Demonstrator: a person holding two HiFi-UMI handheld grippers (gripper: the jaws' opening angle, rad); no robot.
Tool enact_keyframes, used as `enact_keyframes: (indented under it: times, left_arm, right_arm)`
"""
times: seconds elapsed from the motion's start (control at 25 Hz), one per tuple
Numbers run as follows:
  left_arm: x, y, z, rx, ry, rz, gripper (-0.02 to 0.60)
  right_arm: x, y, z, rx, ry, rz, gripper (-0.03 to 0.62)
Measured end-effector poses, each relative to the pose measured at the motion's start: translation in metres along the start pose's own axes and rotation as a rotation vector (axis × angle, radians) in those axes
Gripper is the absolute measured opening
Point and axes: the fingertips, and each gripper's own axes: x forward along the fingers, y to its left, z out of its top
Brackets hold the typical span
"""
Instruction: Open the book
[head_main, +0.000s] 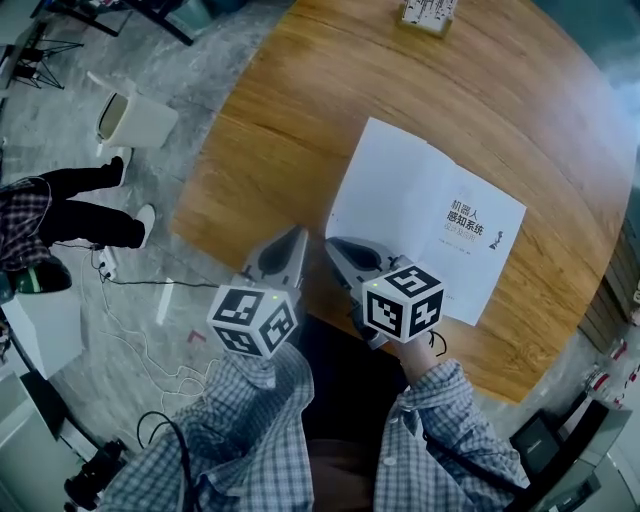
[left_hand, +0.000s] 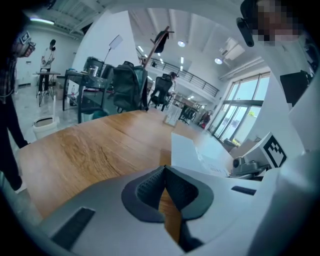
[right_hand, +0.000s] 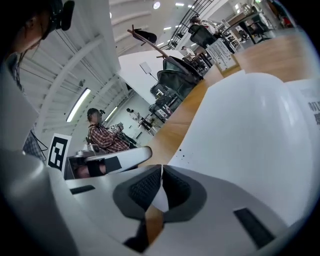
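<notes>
- Head view: one book (head_main: 420, 225) lies open on the round wooden desk (head_main: 270, 130), white pages up. Dark print shows on its right-hand page, and its near edge lies close to the desk's near rim.
- Two grippers sit side by side at the desk's near edge, each with one marker cube.
- Left gripper (head_main: 296, 240): it rests over bare wood just left of the book. In the left gripper view its fingers (left_hand: 150, 187) meet at the tips with nothing between them; only desk grain shows through the gap below.
- Right gripper (head_main: 336, 246): it sits at the book's near-left corner. In the right gripper view its fingers (right_hand: 145, 187) are also closed tip to tip. A sliver of white page shows in the gap behind them, and whether paper is pinched cannot be told.
- One small card stand (head_main: 430, 15) sits at the desk's far rim, well apart from the book.
- One white bin (head_main: 135, 118) stands on the floor to the left.
</notes>
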Motion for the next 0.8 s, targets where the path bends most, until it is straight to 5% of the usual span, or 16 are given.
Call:
enact_keyframes:
  times: [0.24, 0.8]
  left_arm:
    - [-0.006, -0.007, 0.004, 0.019, 0.001, -0.033, 0.008]
    - [-0.010, -0.050, 0.023, 0.079, -0.041, -0.110, 0.008]
  right_arm:
    - [0.010, -0.006, -0.001, 0.066, -0.014, -0.043, 0.021]
    - [-0.040, -0.008, 0.035, -0.046, -0.186, -0.156, 0.021]
